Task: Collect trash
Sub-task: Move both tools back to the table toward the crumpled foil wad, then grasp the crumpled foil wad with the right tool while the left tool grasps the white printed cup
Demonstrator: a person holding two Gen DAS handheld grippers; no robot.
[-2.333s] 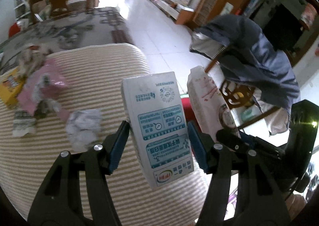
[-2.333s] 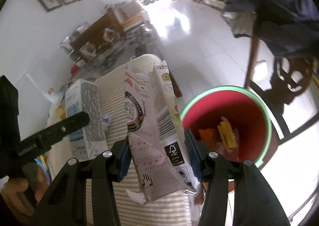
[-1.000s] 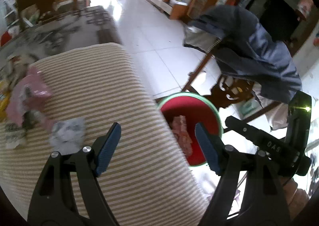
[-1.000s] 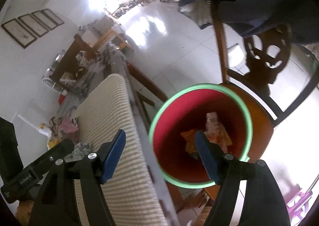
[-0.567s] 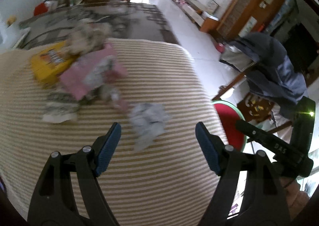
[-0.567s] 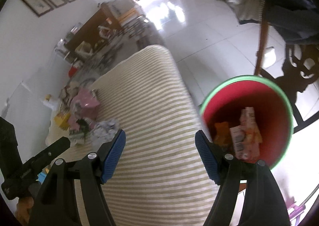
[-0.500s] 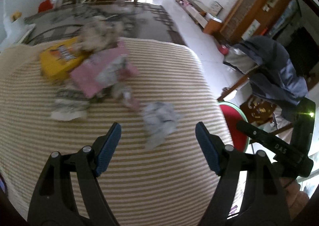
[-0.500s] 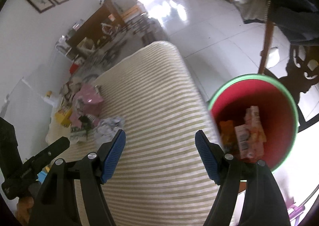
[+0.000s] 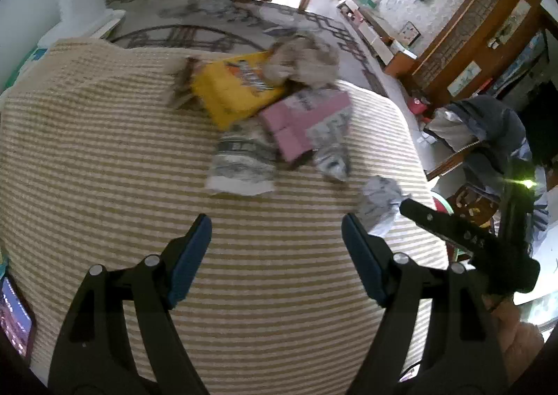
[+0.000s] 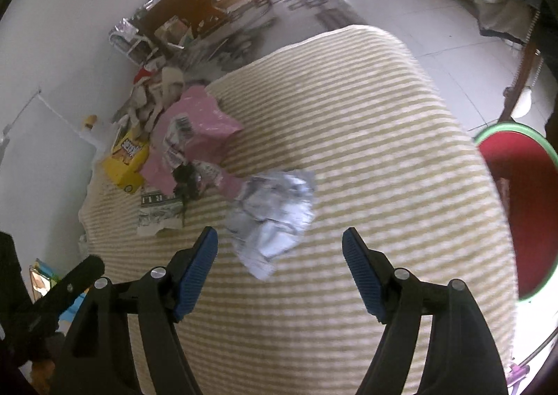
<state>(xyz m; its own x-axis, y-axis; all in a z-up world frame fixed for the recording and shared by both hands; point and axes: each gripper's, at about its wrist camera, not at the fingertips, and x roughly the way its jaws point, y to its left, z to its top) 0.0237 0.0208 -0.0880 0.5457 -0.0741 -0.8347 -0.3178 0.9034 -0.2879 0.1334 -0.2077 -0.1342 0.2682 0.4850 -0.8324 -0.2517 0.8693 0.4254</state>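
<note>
On the striped cloth (image 9: 104,158) that covers the table, the trash lies in a heap toward the far edge. In the left wrist view, leftmost is a yellow box (image 9: 230,95), flat, its long axis slanting from the near left to the far right. Against it on the right lies a pink carton (image 9: 296,123), flattened and torn, with a grey printed wrapper (image 9: 240,168) just nearer the camera. A beige crumpled wad (image 9: 303,60) sits at the far edge, touching the yellow box. Apart from the heap, near the right edge, is a crumpled silvery paper ball (image 10: 275,213), irregular, with no clear long axis.

The left gripper (image 9: 275,255) hangs over bare cloth, jaws spread, nothing between them. The right gripper (image 10: 279,266) has its jaws opening, empty; the paper ball lies just beyond the fingertips, untouched. Past the table's right edge stands a red bin (image 10: 523,185) with a green rim.
</note>
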